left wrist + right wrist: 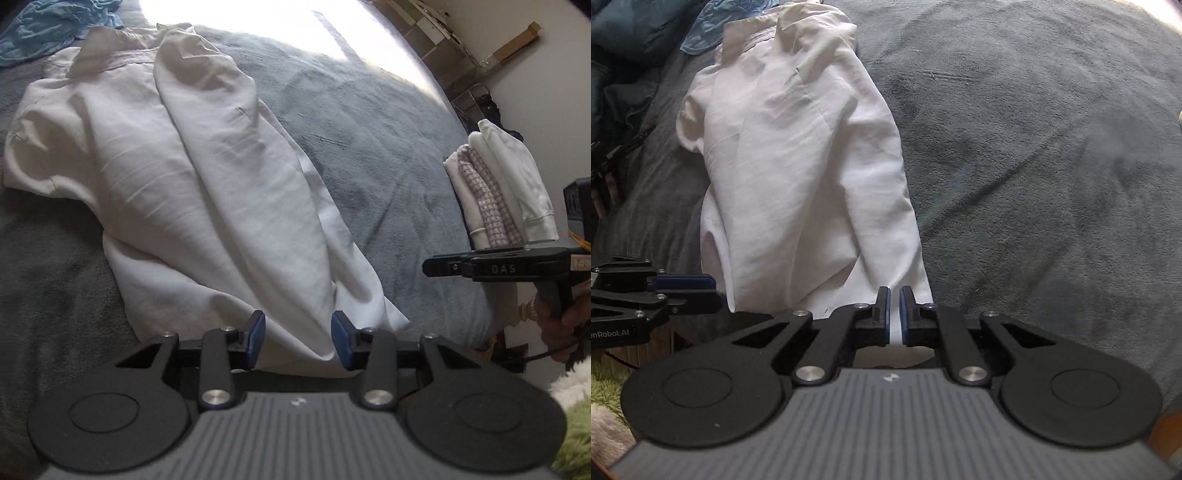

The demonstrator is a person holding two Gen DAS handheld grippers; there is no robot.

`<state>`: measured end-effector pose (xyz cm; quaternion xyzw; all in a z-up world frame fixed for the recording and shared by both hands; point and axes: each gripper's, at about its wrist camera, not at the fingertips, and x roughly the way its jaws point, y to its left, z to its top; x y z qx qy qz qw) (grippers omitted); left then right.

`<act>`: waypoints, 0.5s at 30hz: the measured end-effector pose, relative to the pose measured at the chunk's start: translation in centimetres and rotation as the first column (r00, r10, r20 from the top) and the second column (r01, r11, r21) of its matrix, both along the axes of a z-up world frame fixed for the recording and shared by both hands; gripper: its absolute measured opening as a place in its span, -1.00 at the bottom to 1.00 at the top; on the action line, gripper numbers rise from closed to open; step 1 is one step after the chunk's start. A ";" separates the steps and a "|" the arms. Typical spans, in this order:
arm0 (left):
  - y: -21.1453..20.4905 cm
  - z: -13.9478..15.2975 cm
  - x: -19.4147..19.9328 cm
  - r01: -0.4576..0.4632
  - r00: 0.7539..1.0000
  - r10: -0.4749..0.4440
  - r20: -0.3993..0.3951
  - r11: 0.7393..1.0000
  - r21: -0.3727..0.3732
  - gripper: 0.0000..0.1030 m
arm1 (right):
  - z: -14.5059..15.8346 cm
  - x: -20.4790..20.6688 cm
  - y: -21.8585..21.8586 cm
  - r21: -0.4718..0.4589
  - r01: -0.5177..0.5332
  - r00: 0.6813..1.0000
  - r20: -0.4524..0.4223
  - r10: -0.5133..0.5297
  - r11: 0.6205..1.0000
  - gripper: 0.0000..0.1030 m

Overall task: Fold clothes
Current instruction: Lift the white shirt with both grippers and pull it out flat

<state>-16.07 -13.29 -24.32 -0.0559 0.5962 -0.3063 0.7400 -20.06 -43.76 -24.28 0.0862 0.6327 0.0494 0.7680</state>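
A white collared shirt [207, 192] [798, 177] lies folded lengthwise on a grey-blue blanket [369, 147] [1034, 147], collar at the far end. My left gripper [299, 338] hovers over the near hem, its blue pads well apart and not pressing the cloth below them. In the right wrist view the left gripper [701, 288] shows from the side, just left of the hem. My right gripper [894, 299] sits over the hem's right corner with a narrow gap between its pads; white cloth shows through the gap. In the left wrist view the right gripper [439, 266] is off to the right.
A stack of folded clothes [498, 192] rests at the bed's right edge. A crumpled blue garment [55, 29] [713, 29] lies beyond the collar. A person's hand [561, 325] holds the right gripper's handle. A green shaggy rug [576, 443] [602, 380] lies beside the bed.
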 end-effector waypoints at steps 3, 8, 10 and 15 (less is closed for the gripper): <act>3.1 0.7 3.7 -0.117 0.990 0.111 0.089 0.991 0.069 0.00 | 1.4 1.3 -0.6 -0.018 0.017 0.995 0.095 -0.015 1.000 -0.55; 8.2 -0.8 11.4 -0.333 0.928 0.295 0.228 0.931 0.149 0.21 | 3.1 6.6 2.4 0.045 -0.024 0.957 0.288 0.010 0.999 -0.45; 10.0 -2.2 14.7 -0.387 0.903 0.336 0.267 0.906 0.170 0.22 | 3.2 9.7 4.9 0.111 -0.046 0.942 0.335 0.006 0.993 -0.42; 12.3 -6.8 21.2 -0.385 0.905 0.323 0.278 0.899 0.207 0.37 | 2.7 17.1 12.4 0.238 -0.112 0.919 0.394 0.010 0.965 -0.21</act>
